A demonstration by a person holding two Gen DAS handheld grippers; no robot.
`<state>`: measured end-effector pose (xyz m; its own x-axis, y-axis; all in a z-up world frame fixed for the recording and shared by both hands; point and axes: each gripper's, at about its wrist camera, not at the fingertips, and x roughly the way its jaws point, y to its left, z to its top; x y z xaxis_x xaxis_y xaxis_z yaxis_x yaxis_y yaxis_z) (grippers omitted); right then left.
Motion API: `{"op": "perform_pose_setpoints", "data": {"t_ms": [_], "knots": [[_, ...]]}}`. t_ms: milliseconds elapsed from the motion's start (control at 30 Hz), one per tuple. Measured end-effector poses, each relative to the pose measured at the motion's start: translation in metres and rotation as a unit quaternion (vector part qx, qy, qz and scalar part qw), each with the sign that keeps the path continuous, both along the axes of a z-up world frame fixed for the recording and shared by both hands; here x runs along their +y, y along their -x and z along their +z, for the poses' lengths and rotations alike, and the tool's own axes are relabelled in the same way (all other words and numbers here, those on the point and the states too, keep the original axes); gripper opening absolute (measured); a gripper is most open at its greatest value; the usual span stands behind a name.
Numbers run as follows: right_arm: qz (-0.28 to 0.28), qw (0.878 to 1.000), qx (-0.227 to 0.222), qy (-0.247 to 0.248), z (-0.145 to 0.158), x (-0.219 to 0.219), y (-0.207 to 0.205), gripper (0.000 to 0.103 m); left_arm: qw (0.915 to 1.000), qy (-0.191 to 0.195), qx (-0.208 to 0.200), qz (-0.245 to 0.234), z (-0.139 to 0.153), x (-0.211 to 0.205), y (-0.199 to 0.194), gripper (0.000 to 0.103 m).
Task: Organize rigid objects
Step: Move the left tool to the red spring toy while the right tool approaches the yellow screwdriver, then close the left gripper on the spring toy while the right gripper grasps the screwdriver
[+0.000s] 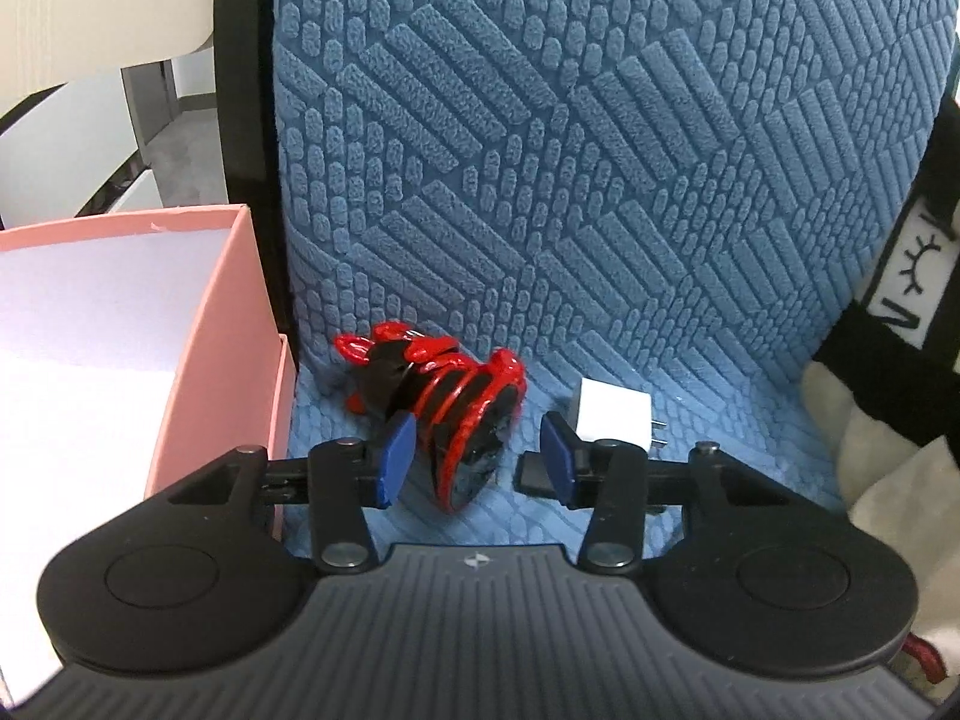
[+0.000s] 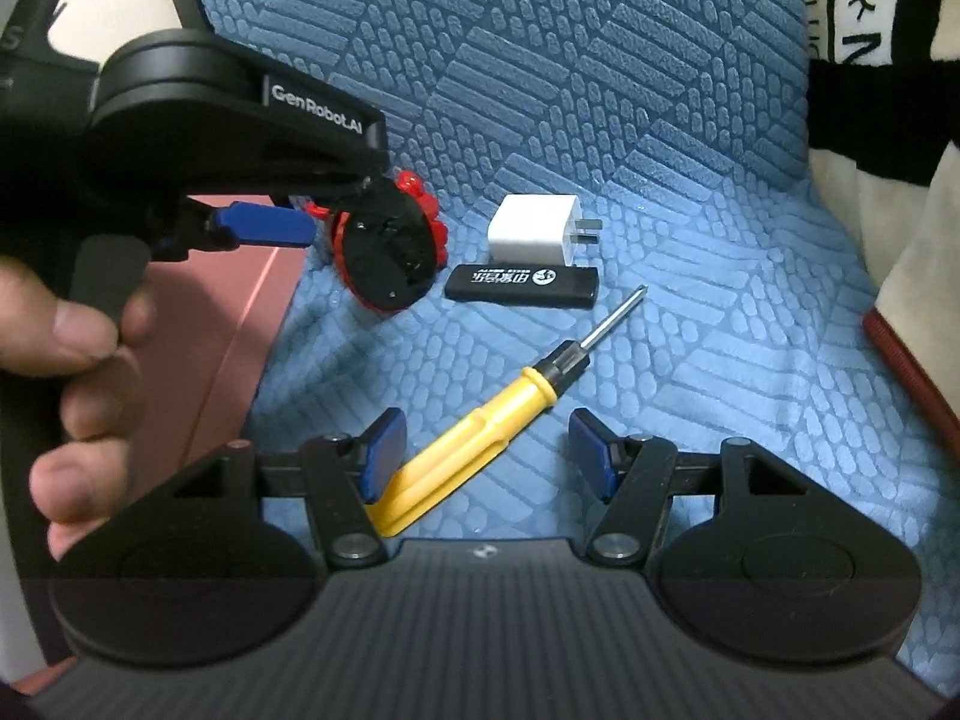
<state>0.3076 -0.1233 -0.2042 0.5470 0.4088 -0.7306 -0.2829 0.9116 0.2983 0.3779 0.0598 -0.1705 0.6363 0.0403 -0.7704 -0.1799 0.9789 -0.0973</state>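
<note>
At the far left stands the pink box [image 1: 198,324], open-topped, just beside the blue textured cushion [image 1: 600,180] that carries everything. Next to it lies the red-and-black toy [image 1: 456,414], tipped on its side with its round base toward the camera. The left gripper [image 1: 474,462] sits with its fingers [image 1: 393,456] spread open on either side of that base, not yet pinching. The toy looks like hard, glossy plastic, probably light but slick; the ridged body between base and head seems the surest place to squeeze. Right of it rest the white charger [image 2: 534,231] and, just in front, the black lighter [image 2: 522,286], both small, stiff and smooth. Nearest the right gripper [image 2: 480,456], whose fingers are open and empty, lies the yellow screwdriver [image 2: 480,420]; its fluted handle should grip well.
</note>
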Motion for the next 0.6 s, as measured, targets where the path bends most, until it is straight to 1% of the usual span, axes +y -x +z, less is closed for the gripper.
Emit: {"op": "perform_pose_setpoints", "data": {"t_ms": [67,133,233,333,367,400,433,500,600], "knots": [[0.001,1.0,0.001,0.002,-0.002,0.002,-0.002,0.063,1.0,0.005,0.002,0.0,-0.003,0.001,0.0,0.05],[0.002,1.0,0.001,0.022,-0.006,0.008,-0.002,0.062,1.0,0.009,0.0,0.002,-0.006,0.002,-0.001,0.049],[0.009,0.999,-0.013,0.045,-0.008,0.015,0.0,0.063,1.0,0.002,-0.001,0.009,-0.007,0.003,-0.003,0.049],[0.022,0.998,-0.018,0.055,-0.008,0.018,-0.001,0.062,0.9998,0.008,0.002,0.016,-0.009,0.006,-0.006,0.049],[0.028,0.997,-0.022,0.069,-0.008,0.02,0.0,0.056,0.9998,0.009,0.004,0.017,-0.009,0.007,-0.007,0.049],[0.033,0.994,-0.029,0.098,-0.007,0.023,0.001,0.048,0.9998,0.009,0.005,0.016,-0.01,0.006,-0.007,0.049],[0.033,0.993,-0.032,0.113,-0.007,0.024,0.002,0.045,0.9998,0.01,0.007,0.015,-0.009,0.006,-0.008,0.049],[0.026,0.993,-0.025,0.108,-0.005,0.019,0.0,0.034,0.9998,0.011,0.009,0.011,-0.009,0.004,-0.007,0.049],[0.007,0.995,-0.006,0.095,0.0,0.006,-0.006,0.027,0.9999,0.002,0.009,0.007,-0.011,0.002,-0.007,0.049]]}}
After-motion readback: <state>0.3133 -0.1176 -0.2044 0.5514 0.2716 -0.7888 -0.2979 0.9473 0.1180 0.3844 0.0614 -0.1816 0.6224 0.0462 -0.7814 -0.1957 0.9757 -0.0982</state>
